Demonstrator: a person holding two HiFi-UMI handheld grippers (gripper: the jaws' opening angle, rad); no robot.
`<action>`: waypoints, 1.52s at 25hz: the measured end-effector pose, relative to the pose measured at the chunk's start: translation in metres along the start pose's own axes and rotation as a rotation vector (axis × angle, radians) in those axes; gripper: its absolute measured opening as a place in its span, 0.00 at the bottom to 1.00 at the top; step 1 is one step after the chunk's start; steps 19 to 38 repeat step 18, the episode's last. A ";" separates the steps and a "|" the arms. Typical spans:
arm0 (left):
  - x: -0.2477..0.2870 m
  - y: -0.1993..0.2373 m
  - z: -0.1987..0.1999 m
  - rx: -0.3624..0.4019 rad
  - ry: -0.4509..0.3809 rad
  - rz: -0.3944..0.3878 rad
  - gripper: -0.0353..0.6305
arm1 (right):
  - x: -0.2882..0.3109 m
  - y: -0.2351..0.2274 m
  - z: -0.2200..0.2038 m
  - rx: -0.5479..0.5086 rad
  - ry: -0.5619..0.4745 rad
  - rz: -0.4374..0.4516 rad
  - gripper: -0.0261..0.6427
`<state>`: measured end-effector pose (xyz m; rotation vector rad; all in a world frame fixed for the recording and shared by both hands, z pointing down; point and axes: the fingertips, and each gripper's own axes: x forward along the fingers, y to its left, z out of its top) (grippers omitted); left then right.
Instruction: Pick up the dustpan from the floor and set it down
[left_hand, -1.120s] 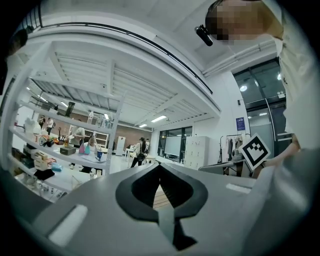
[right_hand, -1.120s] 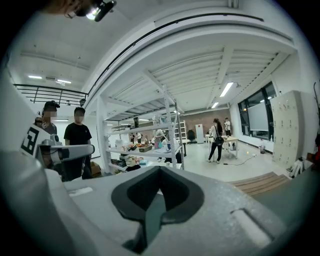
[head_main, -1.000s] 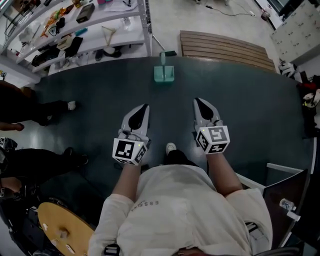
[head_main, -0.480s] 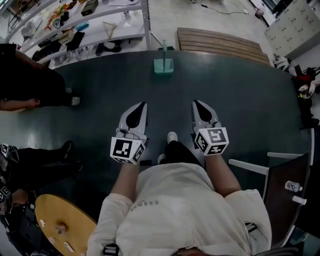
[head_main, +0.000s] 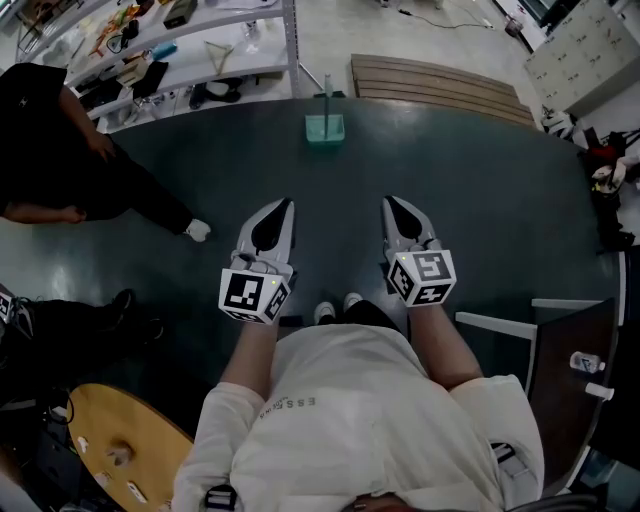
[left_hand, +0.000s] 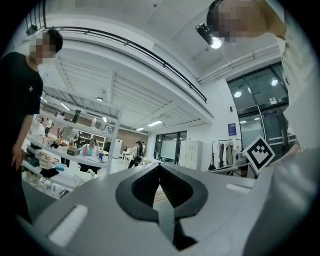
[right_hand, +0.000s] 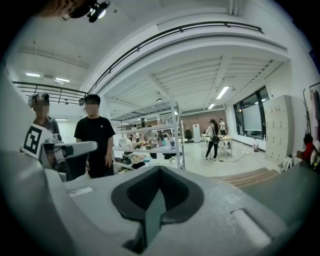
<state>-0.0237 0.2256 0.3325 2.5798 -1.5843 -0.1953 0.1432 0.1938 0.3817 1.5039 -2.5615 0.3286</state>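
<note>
Teal dustpan (head_main: 326, 130): stood on the dark floor mat (head_main: 500, 200) close to the mat's far edge, with its handle upright. What lies in its tray cannot be made out.
Left tongs (head_main: 284, 206): pressed together with nothing between them, pointed toward the dustpan and well apart from it.
Right tongs (head_main: 391, 203): pressed together and empty, held beside the left pair and equally short of the dustpan.
Open room: bare mat is seen between both tongs and the dustpan, and wide to the right.
Far edge: a slatted wooden board (head_main: 440, 85) lies just beyond the mat, right of the dustpan. A shelf rack (head_main: 200, 50) loaded with small items stands beyond the far-left edge.
Left side: a person in black (head_main: 60, 130) is on the mat, one shoe stretched toward the middle.
Views: the dustpan and floor are shown by the head view only. The gripper views show the ceiling, windows and loaded shelves, and the right gripper view shows the person in black standing upright.
</note>
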 end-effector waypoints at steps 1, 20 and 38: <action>0.000 -0.001 0.000 0.002 -0.002 -0.005 0.07 | -0.001 0.000 0.002 -0.003 -0.004 -0.003 0.03; -0.004 -0.011 -0.004 -0.007 0.000 -0.030 0.07 | -0.010 -0.001 0.002 -0.010 -0.011 -0.031 0.03; -0.004 -0.011 -0.004 -0.007 0.000 -0.030 0.07 | -0.010 -0.001 0.002 -0.010 -0.011 -0.031 0.03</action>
